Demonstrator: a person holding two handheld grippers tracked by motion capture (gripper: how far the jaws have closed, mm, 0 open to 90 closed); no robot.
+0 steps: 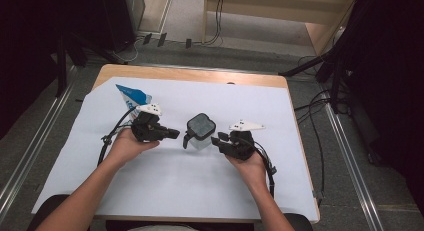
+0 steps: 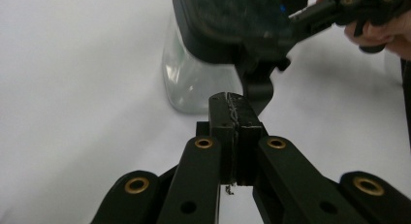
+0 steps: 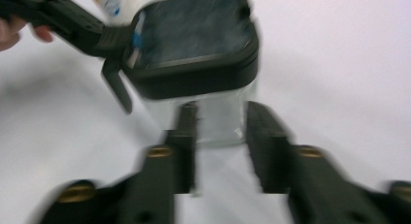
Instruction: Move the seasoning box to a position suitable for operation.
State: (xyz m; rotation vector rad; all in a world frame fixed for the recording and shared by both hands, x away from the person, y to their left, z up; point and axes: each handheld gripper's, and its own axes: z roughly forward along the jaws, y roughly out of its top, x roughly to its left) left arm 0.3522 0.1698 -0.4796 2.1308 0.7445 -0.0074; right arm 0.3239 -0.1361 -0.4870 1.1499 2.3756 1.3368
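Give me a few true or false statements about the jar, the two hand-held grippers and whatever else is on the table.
1. The jar stands between the left hand-held gripper and the right hand-held gripper. True.
2. The jar's lid is white. False: it is black, and the jar's body is clear.
3. The left hand-held gripper's jaws are pressed together with nothing between them. True.
4. A blue and white packet lies beyond the left hand-held gripper. True.
5. The jar lies on its side. False: it stands upright on the white sheet.
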